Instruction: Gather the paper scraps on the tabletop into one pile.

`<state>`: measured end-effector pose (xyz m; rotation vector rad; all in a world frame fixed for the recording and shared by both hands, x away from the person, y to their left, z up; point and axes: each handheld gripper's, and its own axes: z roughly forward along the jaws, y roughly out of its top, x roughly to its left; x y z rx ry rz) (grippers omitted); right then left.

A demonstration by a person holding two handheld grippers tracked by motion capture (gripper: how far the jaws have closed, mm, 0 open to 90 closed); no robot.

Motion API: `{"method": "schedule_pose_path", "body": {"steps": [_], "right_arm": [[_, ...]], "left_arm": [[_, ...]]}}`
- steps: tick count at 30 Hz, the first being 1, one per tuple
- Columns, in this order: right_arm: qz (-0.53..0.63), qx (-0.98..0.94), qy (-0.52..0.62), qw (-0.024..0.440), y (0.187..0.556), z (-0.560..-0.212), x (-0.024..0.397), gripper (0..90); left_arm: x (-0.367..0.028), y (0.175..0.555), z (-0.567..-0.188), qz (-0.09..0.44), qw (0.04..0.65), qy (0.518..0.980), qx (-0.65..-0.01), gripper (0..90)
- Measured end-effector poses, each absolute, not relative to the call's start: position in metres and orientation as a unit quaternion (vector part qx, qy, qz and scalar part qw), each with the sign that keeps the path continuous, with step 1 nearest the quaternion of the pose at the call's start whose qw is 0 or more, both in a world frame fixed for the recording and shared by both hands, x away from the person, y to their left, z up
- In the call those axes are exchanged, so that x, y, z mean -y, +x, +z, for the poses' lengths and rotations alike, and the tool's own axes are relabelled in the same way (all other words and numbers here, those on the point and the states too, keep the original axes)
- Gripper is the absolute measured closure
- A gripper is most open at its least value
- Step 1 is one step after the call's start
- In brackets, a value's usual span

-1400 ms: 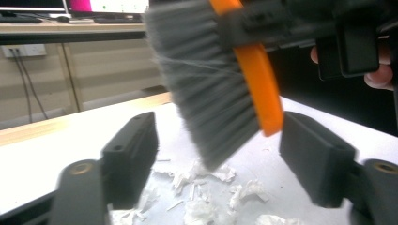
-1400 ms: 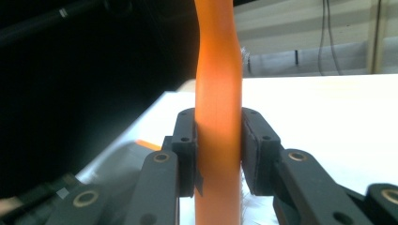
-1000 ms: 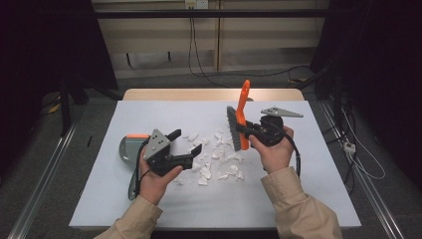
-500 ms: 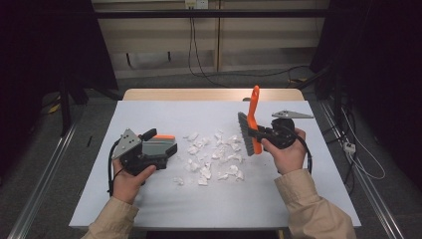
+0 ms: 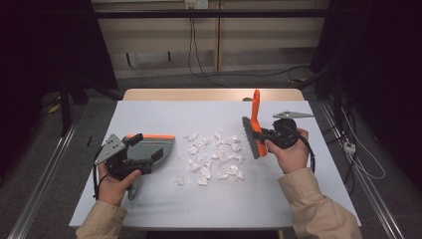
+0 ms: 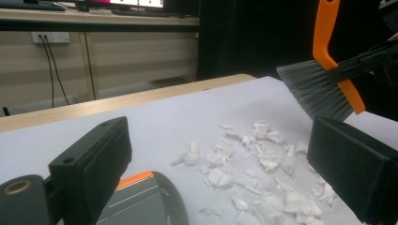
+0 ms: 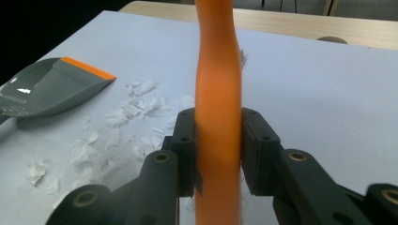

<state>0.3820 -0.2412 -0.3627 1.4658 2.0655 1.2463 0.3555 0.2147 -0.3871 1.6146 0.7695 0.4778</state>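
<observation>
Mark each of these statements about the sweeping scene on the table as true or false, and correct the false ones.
1. The right hand-held gripper is shut on the orange brush handle. True.
2. The left hand-held gripper is clamped on the dustpan. False: its jaws stand open with nothing between them; they have just been opening, and the dustpan lies on the table beneath it.
3. The paper scraps lie between the dustpan and the brush. True.
4. The scraps are already inside the dustpan. False: they lie on the white table cover, beside the pan's mouth.
5. The brush bristles are grey. True.
</observation>
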Motion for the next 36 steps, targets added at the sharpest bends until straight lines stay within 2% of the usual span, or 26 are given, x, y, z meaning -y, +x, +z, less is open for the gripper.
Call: {"method": "schedule_pose_path", "body": {"steps": [17, 36], "right_arm": [[0.363, -0.729, 0.559, 0.155, 0.408, -0.38, 0.268, 70.1], [0.33, -0.752, 0.541, 0.183, 0.435, -0.404, 0.248, 69.7]], "left_arm": [[-0.232, 0.353, -0.397, 0.2, 0.604, 0.69, -0.346, 5.7], [-0.229, 0.353, -0.402, 0.196, 0.599, 0.698, -0.34, 5.7]]}}
